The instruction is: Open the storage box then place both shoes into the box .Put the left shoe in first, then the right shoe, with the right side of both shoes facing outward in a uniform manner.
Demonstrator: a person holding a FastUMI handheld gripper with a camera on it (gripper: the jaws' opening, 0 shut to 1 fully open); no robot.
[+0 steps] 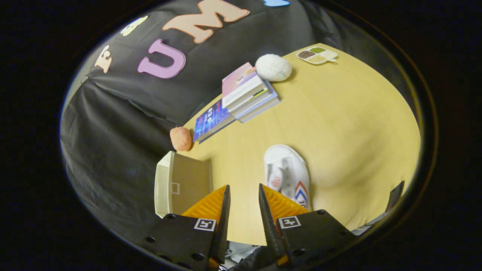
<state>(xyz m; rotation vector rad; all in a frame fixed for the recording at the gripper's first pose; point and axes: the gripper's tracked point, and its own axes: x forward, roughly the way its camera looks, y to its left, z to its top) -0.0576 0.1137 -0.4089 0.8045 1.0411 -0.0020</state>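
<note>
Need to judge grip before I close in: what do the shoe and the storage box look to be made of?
The white shoe looks like smooth synthetic or leather, with a slight sheen and printed side stripes. The storage box looks like matte cardboard or thin board: flat brown panel, pale edges. The claw is open, holding nothing, with the shoe just ahead of one finger.

Smooth matt wooden table (339,113); fuzzy white ball (273,67).

Shoe (288,176) right of storage box (183,183); books (241,98) beyond both, on table (350,124).
</note>
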